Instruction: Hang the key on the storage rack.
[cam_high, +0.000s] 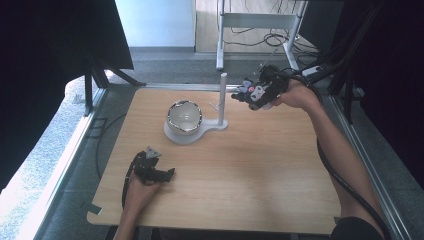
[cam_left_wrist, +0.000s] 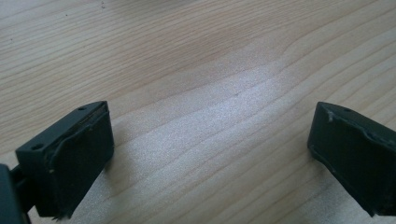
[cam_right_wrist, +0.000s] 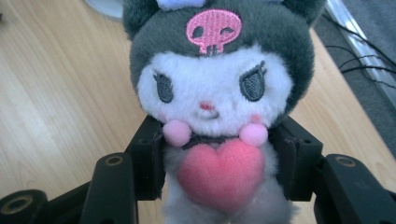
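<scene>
Overhead, wooden table (cam_high: 260, 175), perhaps grey floor (cam_high: 170, 70).

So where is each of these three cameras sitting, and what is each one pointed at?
High view: above the person's side, looking forward and down on the table, bowl, both forearms and grippers.
Left gripper view: rides the left gripper, facing bare wood between its open jaws.
Right gripper view: rides the right gripper, facing the plush toy clamped in its jaws.
Shared: high and right views both show the toy.
</scene>
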